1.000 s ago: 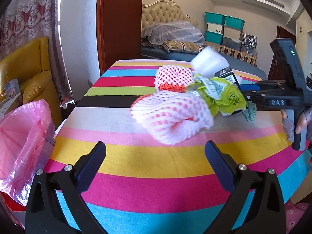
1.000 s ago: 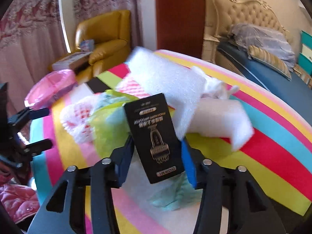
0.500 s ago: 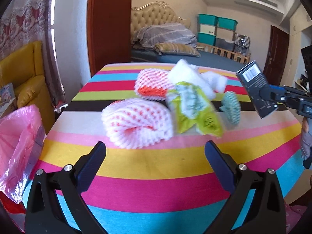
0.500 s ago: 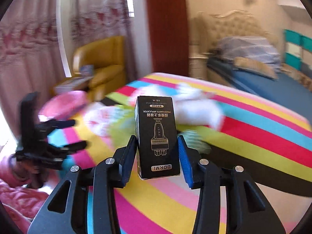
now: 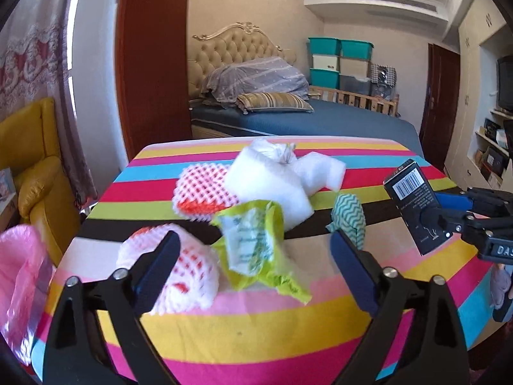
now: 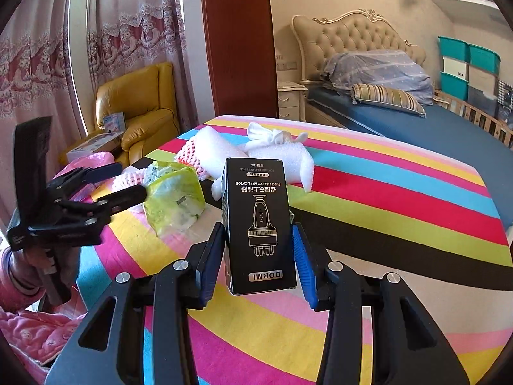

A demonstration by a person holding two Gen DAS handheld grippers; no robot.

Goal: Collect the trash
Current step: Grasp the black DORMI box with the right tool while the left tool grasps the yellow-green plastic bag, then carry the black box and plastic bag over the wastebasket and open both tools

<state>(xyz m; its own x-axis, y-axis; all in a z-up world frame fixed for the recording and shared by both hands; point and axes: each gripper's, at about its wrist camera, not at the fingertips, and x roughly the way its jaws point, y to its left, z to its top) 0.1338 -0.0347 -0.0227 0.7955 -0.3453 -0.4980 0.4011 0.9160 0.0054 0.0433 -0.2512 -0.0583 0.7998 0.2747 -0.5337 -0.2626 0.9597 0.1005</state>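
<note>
On the striped table (image 5: 256, 330) lies a trash pile: a pink-white foam net (image 5: 192, 276), a second net (image 5: 205, 189), white foam sheets (image 5: 269, 186), a crumpled green wrapper (image 5: 256, 250) and a teal zigzag scrap (image 5: 349, 215). My left gripper (image 5: 253, 253) hovers low over the near side of the pile. Its jaws are closing, with the green wrapper and the net's edge between them and the pads apart from both. My right gripper (image 6: 256, 253) is shut on a black box (image 6: 259, 224) and holds it upright above the table, right of the pile. That box (image 5: 413, 205) also shows at the right edge of the left wrist view.
A pink plastic bag (image 5: 22, 276) hangs beside the table's left edge, also seen as the bag (image 6: 86, 163) behind the left gripper (image 6: 131, 179). A yellow armchair (image 6: 141, 112) stands to the left. A bed (image 5: 288, 118) and stacked storage boxes (image 5: 340, 61) are behind the table.
The right gripper lifted the black box off the pile and carried it right, turning it upright. The left gripper moved in over the wrapper and net, and its jaws narrowed.
</note>
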